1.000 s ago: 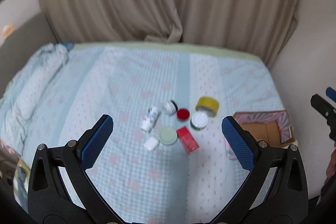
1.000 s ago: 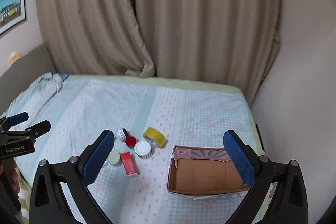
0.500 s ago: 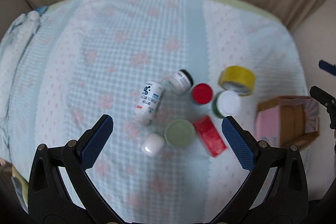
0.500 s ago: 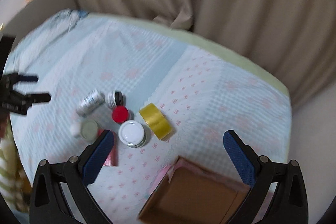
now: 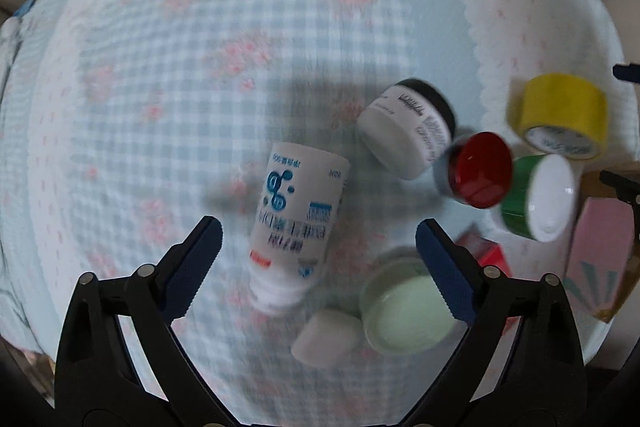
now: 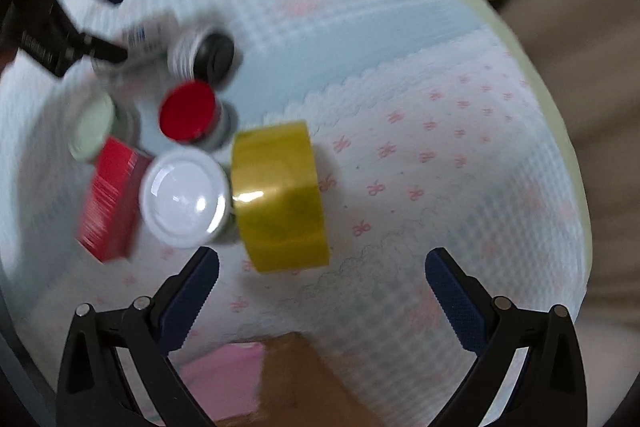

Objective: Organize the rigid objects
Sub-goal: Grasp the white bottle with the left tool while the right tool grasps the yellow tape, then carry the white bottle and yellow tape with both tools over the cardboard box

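The left claw, wide open and just closing, straddles the white bottle; the right claw, open and empty, hangs below the yellow tape.

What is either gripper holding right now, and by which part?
Nothing is held. The left gripper, its jaws just closing a little, straddles the lying white bottle without touching it. The right gripper is open beside the yellow tape roll.
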The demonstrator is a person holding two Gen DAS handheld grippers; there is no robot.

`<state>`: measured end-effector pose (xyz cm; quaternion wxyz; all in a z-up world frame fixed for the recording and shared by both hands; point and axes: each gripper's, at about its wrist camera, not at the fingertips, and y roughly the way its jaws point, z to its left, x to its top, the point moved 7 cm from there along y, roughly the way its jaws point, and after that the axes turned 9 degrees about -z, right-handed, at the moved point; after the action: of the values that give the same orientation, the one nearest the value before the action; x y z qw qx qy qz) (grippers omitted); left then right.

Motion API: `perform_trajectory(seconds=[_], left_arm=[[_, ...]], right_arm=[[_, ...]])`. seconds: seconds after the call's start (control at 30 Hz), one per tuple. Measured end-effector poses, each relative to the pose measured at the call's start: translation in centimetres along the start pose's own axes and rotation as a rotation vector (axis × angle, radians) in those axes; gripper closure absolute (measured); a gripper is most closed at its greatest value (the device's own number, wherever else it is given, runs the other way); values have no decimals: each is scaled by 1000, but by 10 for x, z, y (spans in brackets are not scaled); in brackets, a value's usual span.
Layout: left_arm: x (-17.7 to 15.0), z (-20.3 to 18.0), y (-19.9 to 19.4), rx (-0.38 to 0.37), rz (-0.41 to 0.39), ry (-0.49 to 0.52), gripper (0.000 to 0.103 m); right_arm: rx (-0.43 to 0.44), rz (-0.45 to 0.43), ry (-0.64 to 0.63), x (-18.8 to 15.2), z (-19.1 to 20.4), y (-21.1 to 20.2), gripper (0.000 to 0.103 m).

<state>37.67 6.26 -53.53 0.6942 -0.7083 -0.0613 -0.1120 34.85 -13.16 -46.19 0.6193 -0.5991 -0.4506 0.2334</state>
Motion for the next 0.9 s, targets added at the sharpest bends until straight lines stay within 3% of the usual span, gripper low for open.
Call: perform_trajectory(seconds=[0.37,0.43,0.47,0.53,0.67,0.9], left_arm=[[0,1,42,-6,72,49,33],[-1,1,45,13,77,78,40],[-2,2,47,30,83,93,48],[-2,4,50,46,93,111,54],[-2,7,50,19,85,116,55],[-6,28,34,-9,67,86,55]], right_arm=[[64,90,-75,12,6,47,18],[79,107,-72,13,8,52,27],[89,115,-66,14,8,54,35],[109,129,-52,17,7,56,48],[129,148,-28,22,9,55,65],[72,148,-5,34,18,45,65]])
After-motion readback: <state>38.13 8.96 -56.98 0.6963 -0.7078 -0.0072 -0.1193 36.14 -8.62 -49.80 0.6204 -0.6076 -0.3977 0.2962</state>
